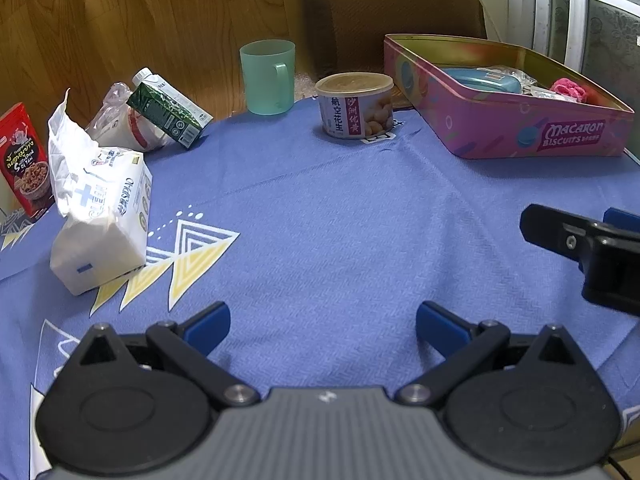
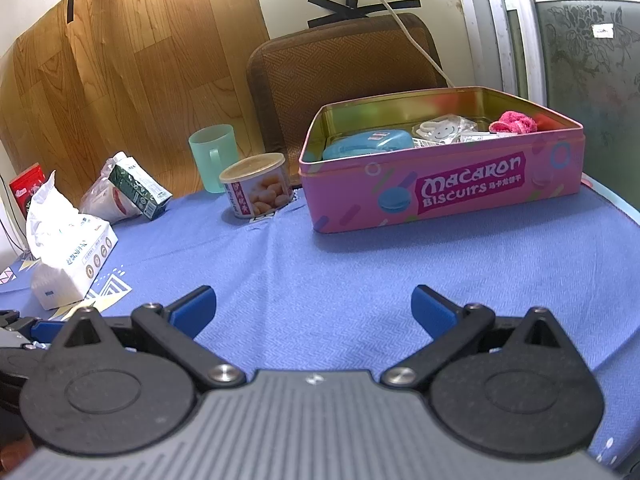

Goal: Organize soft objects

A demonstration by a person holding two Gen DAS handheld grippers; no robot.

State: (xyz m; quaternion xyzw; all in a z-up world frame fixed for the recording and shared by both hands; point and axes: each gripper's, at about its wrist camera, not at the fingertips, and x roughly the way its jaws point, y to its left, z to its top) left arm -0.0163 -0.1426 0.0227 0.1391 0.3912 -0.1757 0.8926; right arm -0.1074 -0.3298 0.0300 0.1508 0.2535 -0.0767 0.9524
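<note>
A pink Macaron Biscuits tin (image 1: 520,136) (image 2: 460,192) stands open at the back right of the blue tablecloth. It holds a blue case (image 2: 368,142), a clear packet with a white figure (image 2: 440,130) and a pink fluffy item (image 2: 514,124). A white tissue pack (image 1: 100,216) (image 2: 68,252) lies at the left. My left gripper (image 1: 322,328) is open and empty over bare cloth. My right gripper (image 2: 314,314) is open and empty, well short of the tin; it also shows at the right edge of the left wrist view (image 1: 580,240).
A peanut can (image 1: 356,106) (image 2: 258,184) and a green mug (image 1: 268,76) (image 2: 214,158) stand at the back. A green carton (image 1: 170,110) leans on a clear bag (image 1: 116,120) at the back left. A red snack box (image 1: 24,160) stands at the far left. A brown chair (image 2: 344,76) is behind the table.
</note>
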